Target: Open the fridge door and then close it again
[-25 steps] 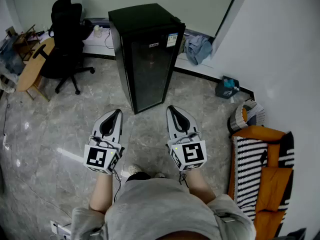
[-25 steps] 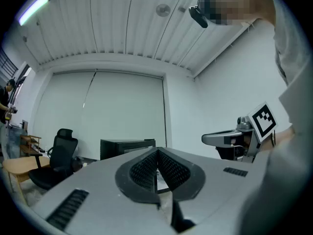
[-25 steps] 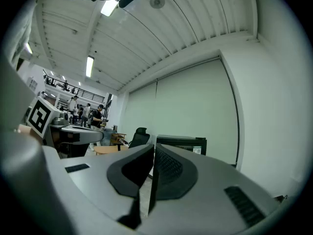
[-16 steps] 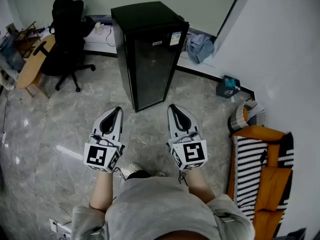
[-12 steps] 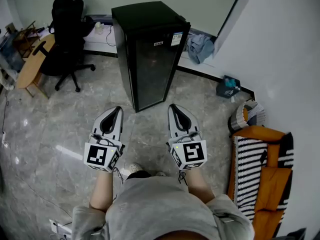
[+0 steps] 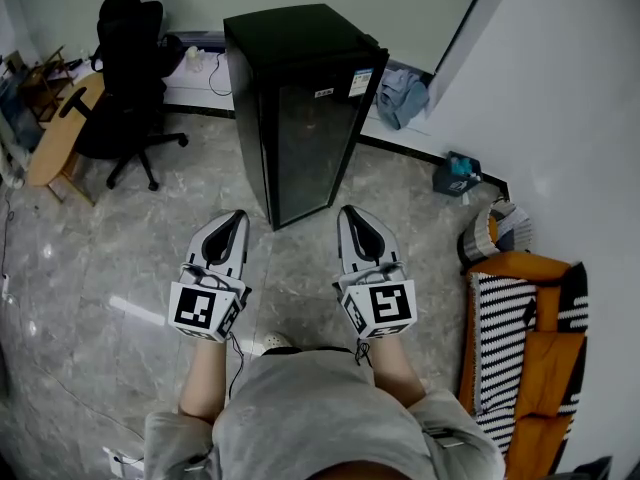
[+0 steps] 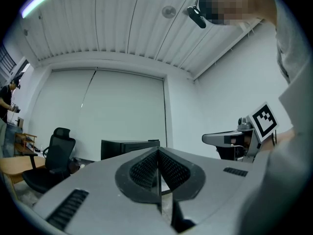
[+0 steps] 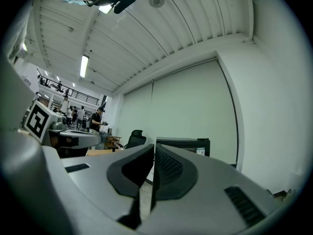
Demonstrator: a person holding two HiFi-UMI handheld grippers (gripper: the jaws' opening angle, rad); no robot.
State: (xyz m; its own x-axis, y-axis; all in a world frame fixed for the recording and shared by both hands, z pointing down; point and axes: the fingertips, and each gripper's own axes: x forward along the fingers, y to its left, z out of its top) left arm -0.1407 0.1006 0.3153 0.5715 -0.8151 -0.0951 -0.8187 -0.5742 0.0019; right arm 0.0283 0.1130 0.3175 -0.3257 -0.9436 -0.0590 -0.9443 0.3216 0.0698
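So the tall black fridge with the dark glass door [image 6: 300, 98] stands upper middle of the head view, on the grey marbled floor [image 6: 120, 258], with its door flat against the cabinet. Both grippers hang lower centre, well short of it and touching nothing. The left gripper [image 6: 236, 220] has its jaws pressed together with nothing in them. The right gripper [image 6: 348, 214] is the same, with only a hairline slit between the pads, and it's empty too. There's a black office chair [image 6: 125, 68] upper left and an orange sofa [image 6: 520, 348] at the lower right edge.
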